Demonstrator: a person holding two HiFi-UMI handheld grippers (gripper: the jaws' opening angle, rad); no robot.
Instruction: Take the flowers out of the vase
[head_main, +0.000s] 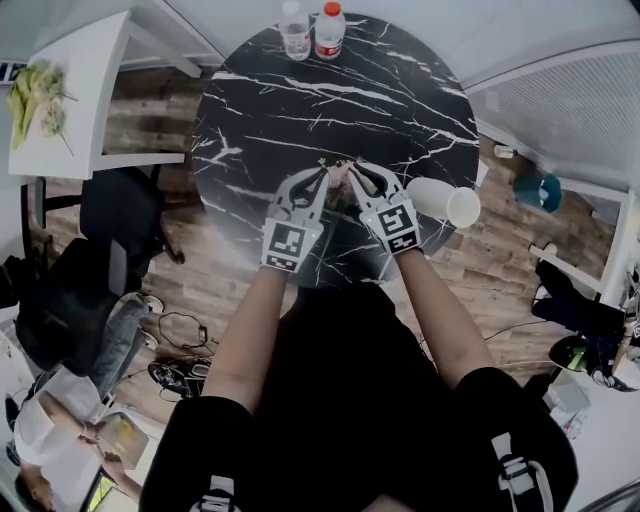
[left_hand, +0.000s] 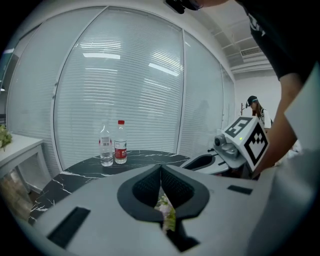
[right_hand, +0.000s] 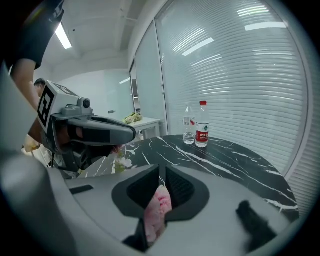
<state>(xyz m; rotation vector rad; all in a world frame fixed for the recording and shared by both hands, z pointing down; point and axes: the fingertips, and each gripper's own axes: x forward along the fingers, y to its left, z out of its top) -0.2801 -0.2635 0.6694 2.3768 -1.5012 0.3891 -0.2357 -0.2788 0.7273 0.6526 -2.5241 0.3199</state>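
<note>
Over the middle of the black marble table (head_main: 300, 110), my left gripper (head_main: 322, 176) and right gripper (head_main: 352, 173) meet tip to tip around a small bunch of flowers (head_main: 338, 188). In the left gripper view the jaws stand shut on a green and white sprig (left_hand: 165, 209). In the right gripper view the jaws stand shut on a pink flower (right_hand: 159, 206). The white vase (head_main: 446, 202) lies on its side on the table, just right of my right gripper, its mouth toward the table edge. How the stems run between the two grippers is hidden.
Two water bottles (head_main: 312, 30) stand at the table's far edge. A white side table with greenery (head_main: 35, 95) is at the left, with dark chairs (head_main: 110, 215) below it. Cables and papers lie on the wooden floor.
</note>
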